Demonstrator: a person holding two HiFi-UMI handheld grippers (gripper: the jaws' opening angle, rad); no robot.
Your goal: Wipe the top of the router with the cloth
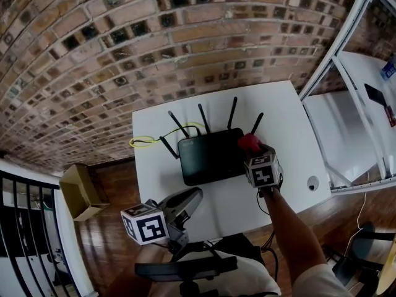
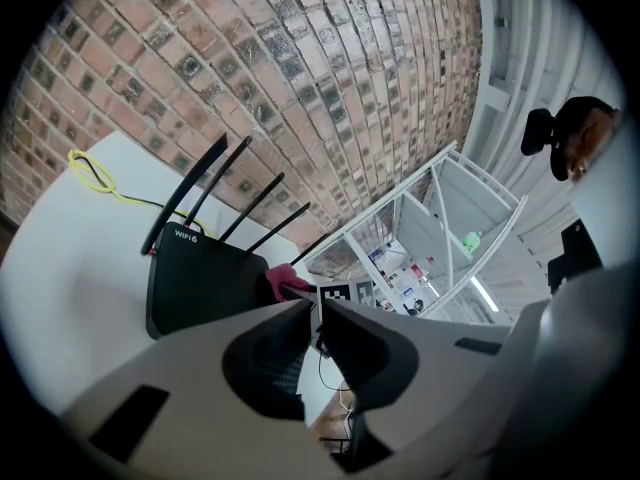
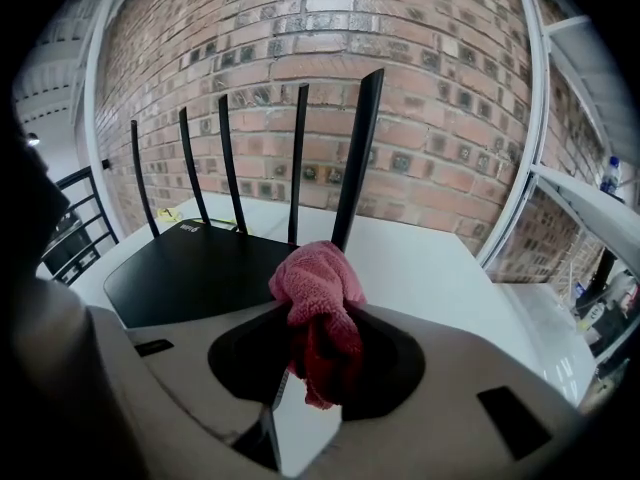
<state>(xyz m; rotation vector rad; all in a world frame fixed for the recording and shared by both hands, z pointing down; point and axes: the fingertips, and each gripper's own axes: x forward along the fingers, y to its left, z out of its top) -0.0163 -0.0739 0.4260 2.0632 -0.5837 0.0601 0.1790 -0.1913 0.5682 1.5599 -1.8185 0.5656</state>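
— White table [image 1: 291,122] by brick wall [image 1: 124,42]: where's your cloth [image 3: 320,273]?
— Pinched in your right gripper [image 3: 318,310], at the router's [image 1: 210,156] right edge. Your left gripper [image 2: 313,306] is pressed closed, empty, well clear.

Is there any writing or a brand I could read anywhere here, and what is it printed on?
"WIFI6": white print on the black router, near its antennas.
Marker cube: black-and-white square patterns only, no letters.
Packages on the far shelves: too small to read.
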